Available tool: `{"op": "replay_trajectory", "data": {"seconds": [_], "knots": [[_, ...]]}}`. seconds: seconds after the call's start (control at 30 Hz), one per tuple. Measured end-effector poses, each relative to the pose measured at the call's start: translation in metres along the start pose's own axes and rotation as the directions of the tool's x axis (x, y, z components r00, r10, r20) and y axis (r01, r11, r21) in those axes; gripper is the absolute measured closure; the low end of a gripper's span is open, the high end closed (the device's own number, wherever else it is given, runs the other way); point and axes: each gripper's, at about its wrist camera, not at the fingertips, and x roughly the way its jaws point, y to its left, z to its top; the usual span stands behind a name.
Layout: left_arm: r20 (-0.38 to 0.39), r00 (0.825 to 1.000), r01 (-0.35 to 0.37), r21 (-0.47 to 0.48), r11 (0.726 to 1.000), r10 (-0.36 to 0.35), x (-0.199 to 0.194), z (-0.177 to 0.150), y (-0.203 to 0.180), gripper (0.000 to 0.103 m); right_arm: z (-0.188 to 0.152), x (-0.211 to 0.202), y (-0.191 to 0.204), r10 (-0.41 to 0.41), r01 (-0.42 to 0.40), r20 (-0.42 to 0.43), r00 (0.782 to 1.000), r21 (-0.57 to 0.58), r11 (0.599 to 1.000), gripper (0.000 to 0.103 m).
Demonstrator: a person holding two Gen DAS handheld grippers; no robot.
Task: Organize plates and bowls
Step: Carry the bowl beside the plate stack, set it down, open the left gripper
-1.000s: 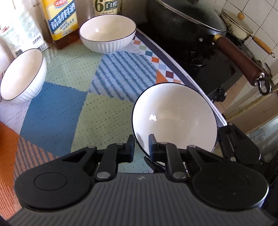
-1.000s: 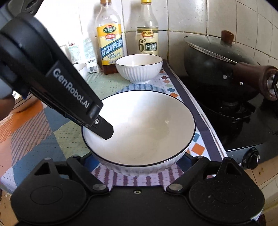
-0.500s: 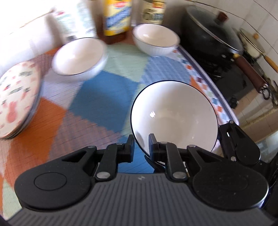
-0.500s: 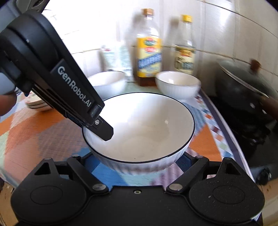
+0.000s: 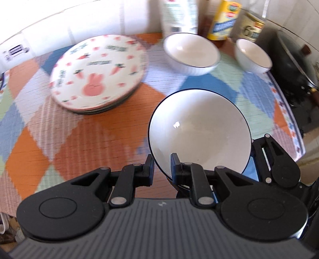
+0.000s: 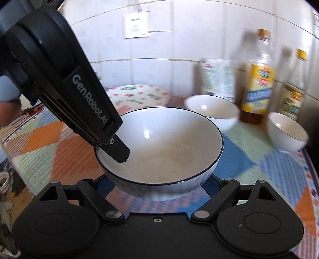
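Observation:
A white bowl with a dark rim (image 5: 199,131) (image 6: 161,147) is held above the patterned tablecloth. My left gripper (image 5: 161,167) is shut on its near rim. My right gripper (image 6: 158,184) cradles the bowl's base with fingers spread wide, and its arm shows in the left wrist view (image 5: 279,165). A stack of rabbit-and-carrot plates (image 5: 97,73) (image 6: 139,95) lies at the far left. Two more white bowls stand behind: one in the middle (image 5: 191,52) (image 6: 212,109), one at the right (image 5: 253,55) (image 6: 286,132).
Bottles (image 6: 257,79) and a bag (image 5: 179,16) line the tiled back wall. A black wok with lid (image 5: 293,59) sits on the stove at the right. The tablecloth (image 5: 69,143) ends at the counter's near edge.
Both grippers have carried the bowl to the left along the counter. The plate stack has come fully into view and the wok has slid toward the right edge.

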Motion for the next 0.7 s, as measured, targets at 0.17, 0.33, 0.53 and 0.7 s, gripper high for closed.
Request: {"op": "replay_trajectory", "data": {"seconds": [0.17, 0.33, 0.53, 0.7], "knots": [[-0.037, 0.999, -0.031, 0.010, 0.999, 0.031, 0.005, 0.003, 0.031, 0.085, 0.012, 0.024, 0.029, 0.027, -0.027, 0.004, 1.000, -0.007, 1.000, 0.010], [-0.055, 0.998, 0.002, 0.007, 1.000, -0.002, 0.014, 0.007, 0.050, 0.085, 0.011, 0.039, 0.040, 0.021, -0.021, -0.002, 1.000, 0.035, 0.999, 0.010], [-0.117, 0.993, 0.024, 0.039, 0.999, -0.020, 0.035, 0.012, 0.054, 0.085, 0.006, 0.062, 0.048, -0.041, 0.042, -0.028, 0.999, 0.034, 0.999, 0.010], [-0.166, 0.984, 0.070, 0.019, 0.997, -0.066, 0.050, 0.011, 0.064, 0.085, 0.004, 0.073, 0.051, -0.052, 0.051, -0.084, 0.995, -0.005, 0.999, 0.010]]}}
